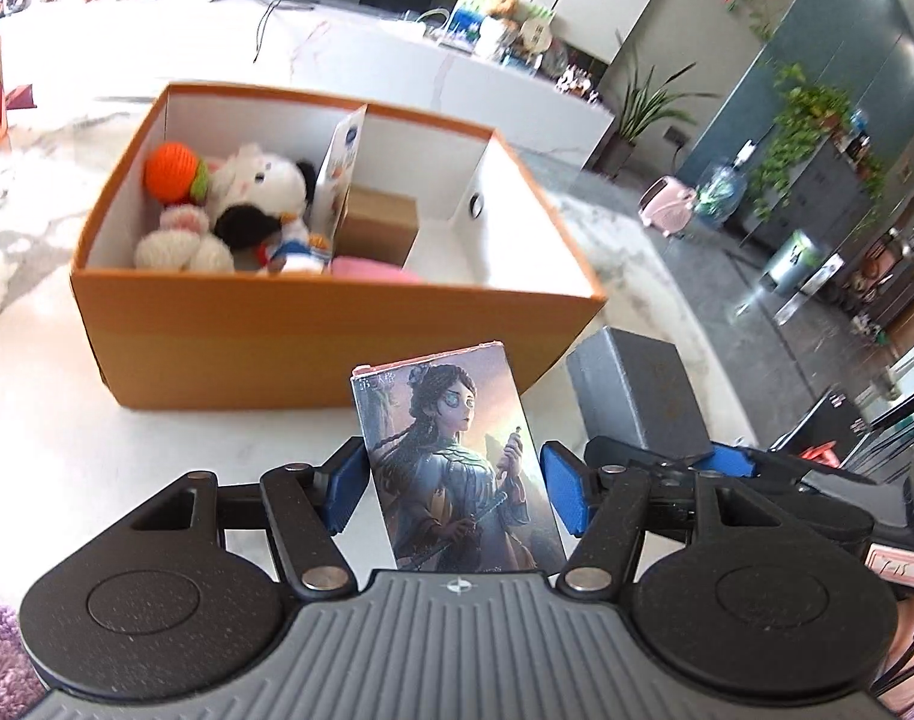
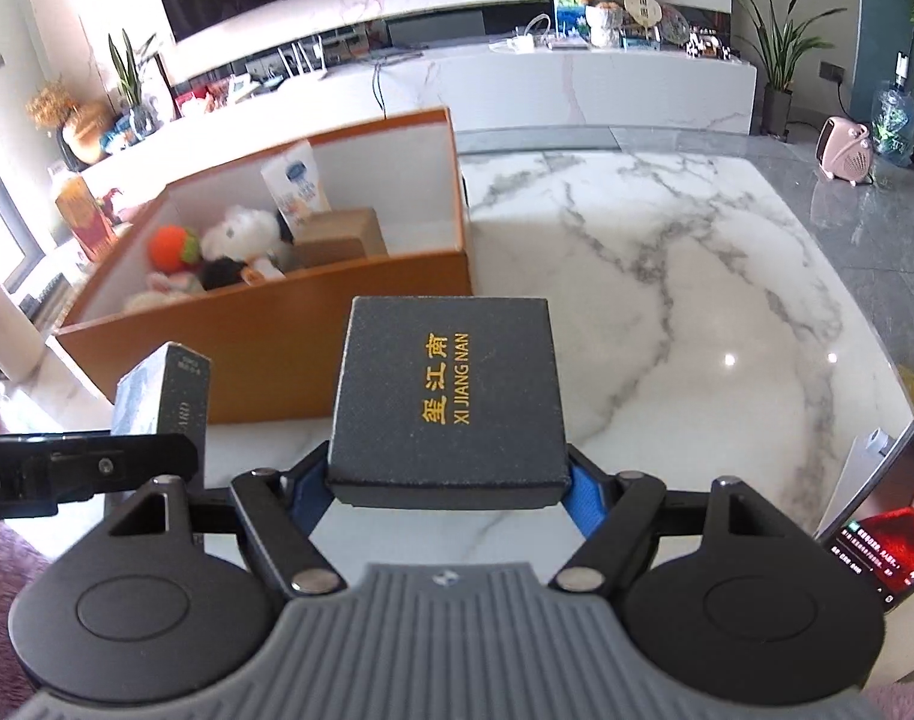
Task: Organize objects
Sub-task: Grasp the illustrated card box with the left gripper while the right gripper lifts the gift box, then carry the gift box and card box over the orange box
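Observation:
My left gripper (image 1: pixel 453 495) is shut on a card box (image 1: pixel 457 462) printed with a woman's portrait, held upright just in front of the orange storage box (image 1: pixel 312 330). My right gripper (image 2: pixel 447 495) is shut on a dark square gift box (image 2: pixel 450 396) with gold lettering, held near the orange box's (image 2: pixel 312 354) front right corner. The gift box also shows in the left wrist view (image 1: pixel 637 396), and the card box in the right wrist view (image 2: pixel 165 396). The orange box holds plush toys (image 1: pixel 240 210), a brown carton (image 1: pixel 378 222) and a pink item (image 1: pixel 372 270).
The orange box has a white divider with a card (image 1: pixel 339 174) leaning on it. The marble table (image 2: pixel 667 300) extends to the right. A phone (image 2: pixel 889 540) lies at the right edge. A TV console (image 2: pixel 577 78) and plants stand behind.

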A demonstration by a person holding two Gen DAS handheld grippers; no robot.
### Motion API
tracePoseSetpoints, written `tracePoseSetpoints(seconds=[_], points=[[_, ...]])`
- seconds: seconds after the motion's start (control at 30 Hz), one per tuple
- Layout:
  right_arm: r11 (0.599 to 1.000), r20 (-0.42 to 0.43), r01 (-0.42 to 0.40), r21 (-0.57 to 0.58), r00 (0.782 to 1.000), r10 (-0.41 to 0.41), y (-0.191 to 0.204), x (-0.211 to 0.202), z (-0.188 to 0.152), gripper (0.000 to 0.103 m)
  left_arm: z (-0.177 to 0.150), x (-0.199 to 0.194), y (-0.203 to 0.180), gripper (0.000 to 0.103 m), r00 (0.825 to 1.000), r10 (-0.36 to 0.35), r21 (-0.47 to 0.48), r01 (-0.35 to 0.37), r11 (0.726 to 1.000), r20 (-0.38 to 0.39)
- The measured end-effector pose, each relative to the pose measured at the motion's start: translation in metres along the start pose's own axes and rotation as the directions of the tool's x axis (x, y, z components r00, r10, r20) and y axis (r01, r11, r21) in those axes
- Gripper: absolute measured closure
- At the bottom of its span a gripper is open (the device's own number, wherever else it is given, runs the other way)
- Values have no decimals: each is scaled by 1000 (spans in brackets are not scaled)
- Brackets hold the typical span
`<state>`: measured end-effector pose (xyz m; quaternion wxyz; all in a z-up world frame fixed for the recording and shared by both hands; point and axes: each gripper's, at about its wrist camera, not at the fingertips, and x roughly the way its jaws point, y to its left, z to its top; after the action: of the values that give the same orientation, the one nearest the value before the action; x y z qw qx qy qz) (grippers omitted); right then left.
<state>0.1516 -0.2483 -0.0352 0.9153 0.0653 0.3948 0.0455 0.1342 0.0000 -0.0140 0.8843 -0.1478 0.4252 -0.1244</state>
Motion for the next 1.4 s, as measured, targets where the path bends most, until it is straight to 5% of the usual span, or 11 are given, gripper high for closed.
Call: tracePoseSetpoints(seconds=[0.5,1.0,1.23,1.4], points=[[996,135,-79,-35,987,83,30,-31,62,26,73,-21,4,30,994,-24,46,19,999,108],[991,-31,-136,-16,990,136,33,64,164,26,132,23,45,31,995,30,46,-35,998,96],[979,-133,8,-205,990,-36,59,124,176,26,139,36,61,31,997,31,27,-33,999,70],[838,-89,122,-532,976,-199,81,148,173,26,140,43,69,31,998,19,18,-19,1000,52]])
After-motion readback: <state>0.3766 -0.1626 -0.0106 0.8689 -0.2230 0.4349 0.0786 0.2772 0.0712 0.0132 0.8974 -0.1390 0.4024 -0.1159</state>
